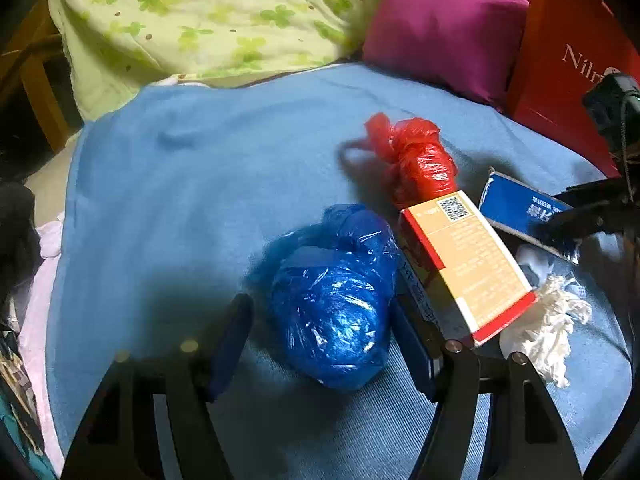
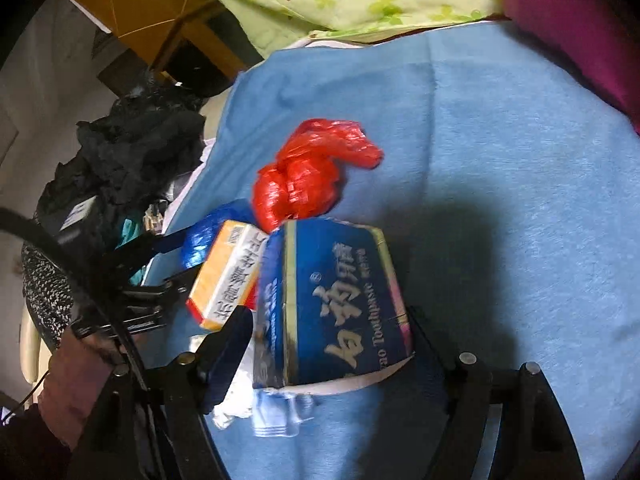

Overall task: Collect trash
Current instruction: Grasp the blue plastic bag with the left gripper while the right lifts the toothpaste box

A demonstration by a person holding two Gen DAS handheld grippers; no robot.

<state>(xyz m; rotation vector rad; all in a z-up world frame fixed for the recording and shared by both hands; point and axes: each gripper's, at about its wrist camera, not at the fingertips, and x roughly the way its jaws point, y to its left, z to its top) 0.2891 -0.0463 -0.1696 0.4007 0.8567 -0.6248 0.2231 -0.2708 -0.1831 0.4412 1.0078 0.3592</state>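
Blue blanket (image 1: 180,184) lies bare leftward; boxes (image 1: 468,264) crowd the right.

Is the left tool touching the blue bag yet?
Apart. The left wrist view shows the left tool straddling the blue bag, with blanket visible between the left finger and the bag.

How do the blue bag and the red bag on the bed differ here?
The blue bag is a rounded bundle; the red bag is narrower, with a knotted tail sticking out. The blue bag lies between the open left tongs, the red bag farther off, beyond the orange box. Both are crinkled, glossy plastic, tied shut, resting on the blue blanket.
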